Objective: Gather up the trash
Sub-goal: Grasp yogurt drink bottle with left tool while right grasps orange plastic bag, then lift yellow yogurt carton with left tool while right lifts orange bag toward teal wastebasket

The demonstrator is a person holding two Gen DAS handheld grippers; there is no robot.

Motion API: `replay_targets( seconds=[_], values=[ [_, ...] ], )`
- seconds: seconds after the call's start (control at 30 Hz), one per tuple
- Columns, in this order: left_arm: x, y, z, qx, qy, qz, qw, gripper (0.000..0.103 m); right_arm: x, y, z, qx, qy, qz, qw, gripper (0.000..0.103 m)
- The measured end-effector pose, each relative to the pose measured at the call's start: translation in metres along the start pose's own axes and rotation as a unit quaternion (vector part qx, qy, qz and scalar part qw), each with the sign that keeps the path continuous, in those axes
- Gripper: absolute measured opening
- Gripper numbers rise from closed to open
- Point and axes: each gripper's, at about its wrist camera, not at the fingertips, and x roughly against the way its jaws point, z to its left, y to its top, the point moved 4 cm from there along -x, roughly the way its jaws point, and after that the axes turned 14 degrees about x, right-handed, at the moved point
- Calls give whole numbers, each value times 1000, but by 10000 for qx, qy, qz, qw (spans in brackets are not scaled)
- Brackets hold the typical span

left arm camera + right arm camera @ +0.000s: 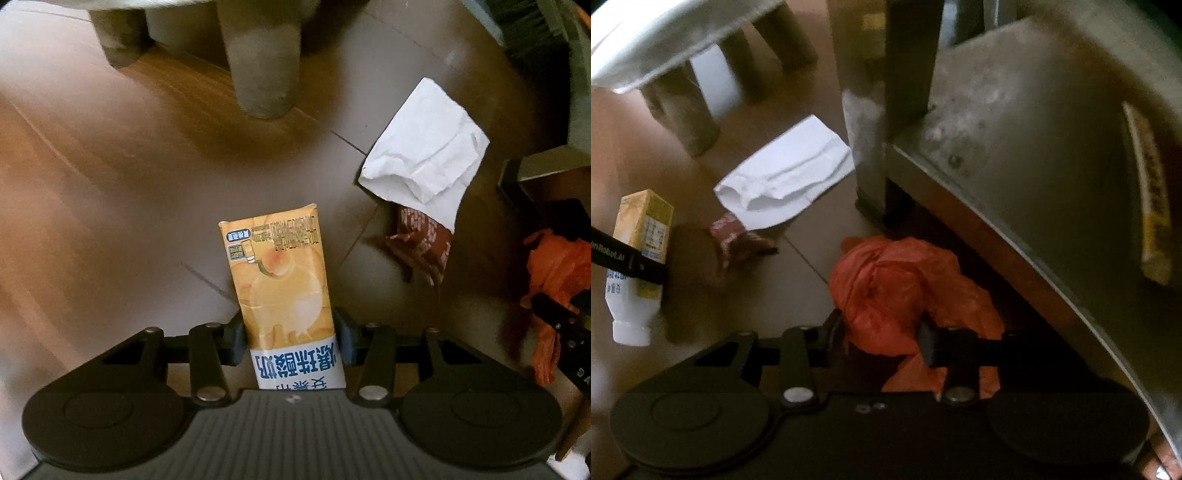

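Observation:
My left gripper (291, 338) is shut on a yellow and white drink carton (282, 280) and holds it above the floor; the carton also shows in the right wrist view (641, 236), with the left gripper's finger across it. My right gripper (882, 332) is shut on an orange plastic bag (897, 288), which also shows at the right edge of the left wrist view (554, 273). A crumpled white paper (424, 147) lies on the floor over a brown wrapper (421, 243). Both also show in the right wrist view, the paper (783, 177) and the wrapper (738, 236).
Grey stool legs (266, 59) stand at the back. A metal table leg (868, 140) and a metal shelf (1034, 129) stand close to the right gripper. The floor is tile (129, 266) and wood (92, 129).

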Motion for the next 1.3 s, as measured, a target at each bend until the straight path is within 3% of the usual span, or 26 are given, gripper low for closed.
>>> replay_targets(
  seconds=[0.37,0.6,0.77,0.87,0.97,1.3],
  values=[
    [95,-15,14,-180,-444,-592,9971,46,118,-5,9,-90,187,-717,9972,39],
    [191,-22,2,-492,-928,-1346,9853,46,224,3,13,-103,54,-1442,9895,39],
    [271,-33,-11,-769,-1304,-1953,9690,46,304,3,17,-204,-160,-2010,9793,39],
    [322,-41,-18,-1077,-1319,-2564,9514,46,354,-1,22,-171,-298,-2375,9708,39],
    [372,-50,-24,-1054,-1696,-2797,9391,46,400,-10,25,-126,-458,-2733,9608,39],
    [511,-114,-60,-1517,-2344,-3702,8860,47,528,-33,15,-191,-891,-3690,9250,40]
  ],
)
